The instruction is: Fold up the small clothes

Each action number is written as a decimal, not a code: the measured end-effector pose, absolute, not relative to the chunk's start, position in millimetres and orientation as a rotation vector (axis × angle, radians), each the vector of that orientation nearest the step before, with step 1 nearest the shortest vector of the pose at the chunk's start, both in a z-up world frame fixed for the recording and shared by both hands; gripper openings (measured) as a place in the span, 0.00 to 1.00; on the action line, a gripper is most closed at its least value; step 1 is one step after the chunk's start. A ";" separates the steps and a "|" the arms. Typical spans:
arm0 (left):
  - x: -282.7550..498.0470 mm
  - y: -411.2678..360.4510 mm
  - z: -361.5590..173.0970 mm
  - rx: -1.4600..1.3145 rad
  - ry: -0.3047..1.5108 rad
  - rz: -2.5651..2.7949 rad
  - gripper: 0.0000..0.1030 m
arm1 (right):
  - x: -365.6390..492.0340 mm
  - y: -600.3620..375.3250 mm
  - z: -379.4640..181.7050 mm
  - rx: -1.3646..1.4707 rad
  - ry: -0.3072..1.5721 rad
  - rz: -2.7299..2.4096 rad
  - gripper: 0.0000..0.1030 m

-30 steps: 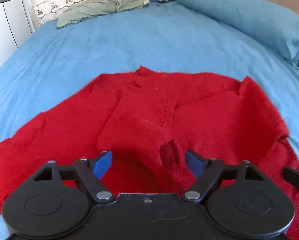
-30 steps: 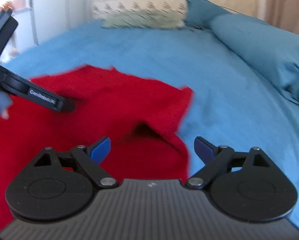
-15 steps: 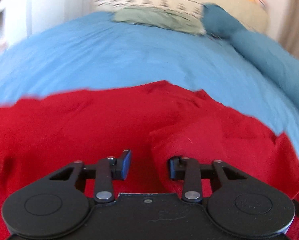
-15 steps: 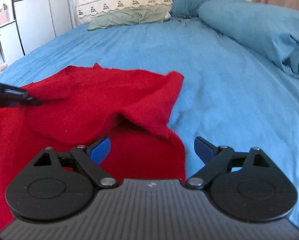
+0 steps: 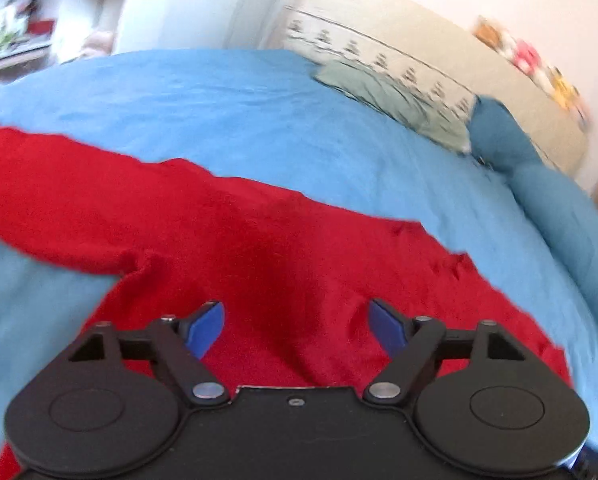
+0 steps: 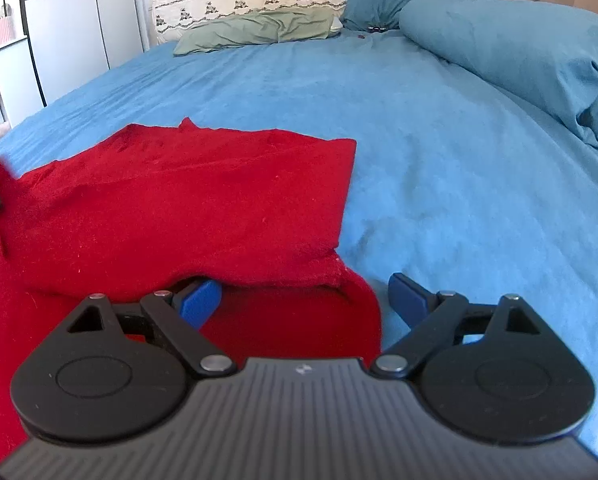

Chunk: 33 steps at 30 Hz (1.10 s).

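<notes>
Red knit cloth fills the space under both tools: the small red knitted garment [image 5: 283, 240] lies spread on the blue bedsheet [image 6: 439, 152], and the left two-finger gripper with blue pads [image 5: 295, 322] hangs over it with its jaws spread wide, nothing between them. Half a second ago those same jaws were nearly closed beside a raised ridge of the cloth; now they are released and the view has swung left, so a long red sleeve [image 5: 39, 184] shows, stretched out toward the left edge, though the picture is blurred by motion. The right two-finger gripper with blue pads [image 6: 305, 300] is likewise released and empty, its left pad tucked just under the lip of a folded-over red flap [image 6: 203, 200], its right pad over bare sheet. That flap now lies flatter and squarer than a moment back, when it stood up as a loose hump. My reading is that the first fold on the right side is set, and the outstretched sleeve is the next part to bring in. Beyond the garment lie open sheet, a sage-green pillow [image 6: 255, 26] and a rolled blue duvet [image 6: 511, 40].
</notes>
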<state>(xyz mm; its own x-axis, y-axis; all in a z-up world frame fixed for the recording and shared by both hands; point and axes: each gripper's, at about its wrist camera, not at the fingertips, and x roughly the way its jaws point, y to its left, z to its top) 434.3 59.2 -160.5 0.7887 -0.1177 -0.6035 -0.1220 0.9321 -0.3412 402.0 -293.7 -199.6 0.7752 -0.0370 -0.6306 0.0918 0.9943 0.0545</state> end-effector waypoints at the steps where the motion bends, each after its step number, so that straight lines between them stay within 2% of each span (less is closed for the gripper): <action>1: 434.2 60.6 -162.9 -0.377 0.672 -0.016 0.80 | 402.0 -293.1 -199.7 0.082 0.680 -0.070 1.00; 7: 443.1 77.1 -176.3 -0.405 0.660 -0.022 0.79 | 402.2 -292.3 -200.6 0.082 0.678 -0.069 1.00; 9: 451.6 80.7 -176.7 -0.391 0.672 -0.013 0.69 | 403.3 -293.2 -201.2 0.082 0.677 -0.064 1.00; 10: 453.8 81.5 -176.2 -0.371 0.679 -0.009 0.50 | 403.8 -293.3 -201.6 0.080 0.677 -0.062 1.00; 11: 458.3 80.5 -175.7 -0.347 0.693 -0.003 0.24 | 404.3 -293.1 -202.0 0.076 0.676 -0.061 1.00; 12: 461.6 79.2 -174.6 -0.324 0.701 0.008 0.12 | 404.6 -292.9 -202.5 0.072 0.675 -0.062 1.00; 13: 464.3 79.1 -173.1 -0.309 0.699 0.006 0.04 | 405.5 -292.1 -202.9 0.062 0.674 -0.066 1.00; 21: 459.5 71.0 -158.8 -0.264 0.593 0.018 0.04 | 403.7 -298.6 -201.5 0.027 0.640 -0.348 1.00; 30: 430.7 85.0 -180.2 -0.299 0.682 0.046 0.06 | 392.2 -317.3 -200.4 0.053 0.709 -0.381 1.00; 33: 419.3 88.7 -175.7 -0.283 0.686 0.068 0.14 | 388.9 -316.8 -196.3 0.014 0.741 -0.386 1.00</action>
<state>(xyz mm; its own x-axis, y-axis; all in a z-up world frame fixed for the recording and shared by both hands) 419.3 88.7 -175.7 0.7734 -0.0309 -0.6332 -0.1541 0.9597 -0.2351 388.9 -316.8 -196.3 0.6707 -0.3380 -0.6602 0.3479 0.9295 -0.1224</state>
